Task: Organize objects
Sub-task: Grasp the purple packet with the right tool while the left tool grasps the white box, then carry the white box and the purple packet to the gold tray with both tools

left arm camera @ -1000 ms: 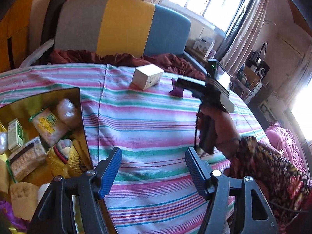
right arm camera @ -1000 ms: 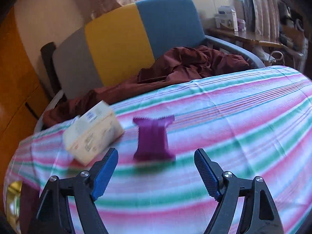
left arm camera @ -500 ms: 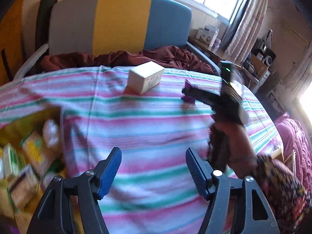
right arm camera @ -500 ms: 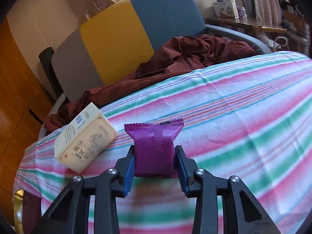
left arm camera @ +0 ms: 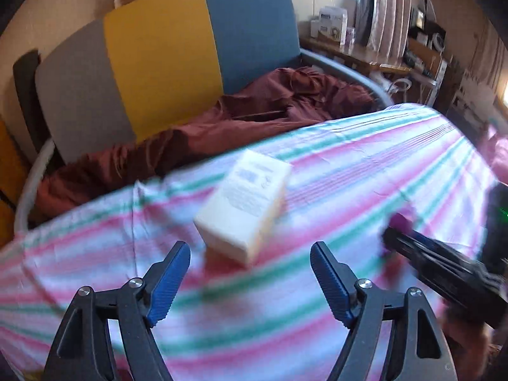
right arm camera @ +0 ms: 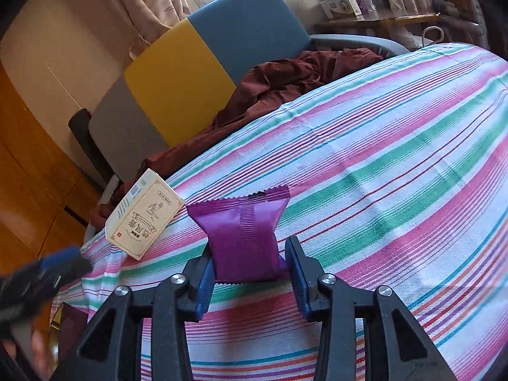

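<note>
— Covering the whole table (right arm camera: 397,165) is a striped cloth in pink, green and white. What sits behind it?

— A chair (left arm camera: 177,63) with grey, yellow and blue panels, and a dark red cloth (left arm camera: 254,120) heaped on its seat.

— And on the table?

— A cream box (left arm camera: 244,212) lies near the far edge, printed side up. In my left view it is blurred, just beyond my left gripper (left arm camera: 250,273), whose jaws have just been opening and stand wide with nothing between them.

— Where is the packet?

— The purple packet (right arm camera: 244,235) is just beside the box, to its right in my right view. My right gripper (right arm camera: 250,270) has its blue pads against the packet's sides, though the right pad may stand a hair off; the jaws have eased out slightly.
</note>
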Demonstrator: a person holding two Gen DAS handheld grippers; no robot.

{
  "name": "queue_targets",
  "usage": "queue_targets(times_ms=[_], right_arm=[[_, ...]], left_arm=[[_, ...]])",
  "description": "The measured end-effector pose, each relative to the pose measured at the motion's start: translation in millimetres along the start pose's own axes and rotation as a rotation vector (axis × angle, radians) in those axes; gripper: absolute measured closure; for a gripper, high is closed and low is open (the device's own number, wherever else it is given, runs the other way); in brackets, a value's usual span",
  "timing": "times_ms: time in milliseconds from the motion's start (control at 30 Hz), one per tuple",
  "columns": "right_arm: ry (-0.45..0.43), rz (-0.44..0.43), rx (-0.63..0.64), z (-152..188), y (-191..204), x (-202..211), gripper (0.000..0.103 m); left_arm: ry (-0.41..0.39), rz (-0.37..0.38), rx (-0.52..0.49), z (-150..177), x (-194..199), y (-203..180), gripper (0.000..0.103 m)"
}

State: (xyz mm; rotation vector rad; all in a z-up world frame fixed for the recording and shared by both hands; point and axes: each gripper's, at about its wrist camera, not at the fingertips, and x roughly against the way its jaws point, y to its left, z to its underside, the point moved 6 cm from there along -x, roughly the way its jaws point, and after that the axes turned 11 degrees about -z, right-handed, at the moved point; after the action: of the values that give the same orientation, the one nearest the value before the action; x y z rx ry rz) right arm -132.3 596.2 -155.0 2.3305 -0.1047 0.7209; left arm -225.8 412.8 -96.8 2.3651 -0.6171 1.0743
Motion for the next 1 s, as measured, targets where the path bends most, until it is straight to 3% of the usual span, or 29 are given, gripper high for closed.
queue_targets(times_ms=[333, 367, 400, 500, 567, 867, 1000], right_arm=[[-0.011, -0.017, -0.008, 1, -2, 0, 0.061], [-0.013, -0.019, -0.010, 1, -2, 1, 0.061], [-0.015, -0.021, -0.012, 1, -2, 1, 0.061], [-0.019, -0.022, -0.011, 1, -2, 1, 0.061], [-0.021, -0.020, -0.010, 2, -2, 1, 0.061], [-0.020, 0.016, 0.027, 2, 3, 2, 0.061], [-0.020, 0.031, 0.041, 2, 4, 3, 0.061]], left_arm=[[0.016, -0.020, -0.083, -15, -46, -15, 0.022], [0.022, -0.026, -0.082, -14, -48, -16, 0.025], [0.032, -0.035, -0.080, -13, -52, -17, 0.038], [0.030, -0.018, -0.066, -9, -56, -22, 0.047], [0.029, -0.001, -0.049, -6, -54, -25, 0.053], [0.015, 0.002, 0.066, 21, -28, -19, 0.053], [-0.041, 0.028, 0.118, 29, 1, -14, 0.053]])
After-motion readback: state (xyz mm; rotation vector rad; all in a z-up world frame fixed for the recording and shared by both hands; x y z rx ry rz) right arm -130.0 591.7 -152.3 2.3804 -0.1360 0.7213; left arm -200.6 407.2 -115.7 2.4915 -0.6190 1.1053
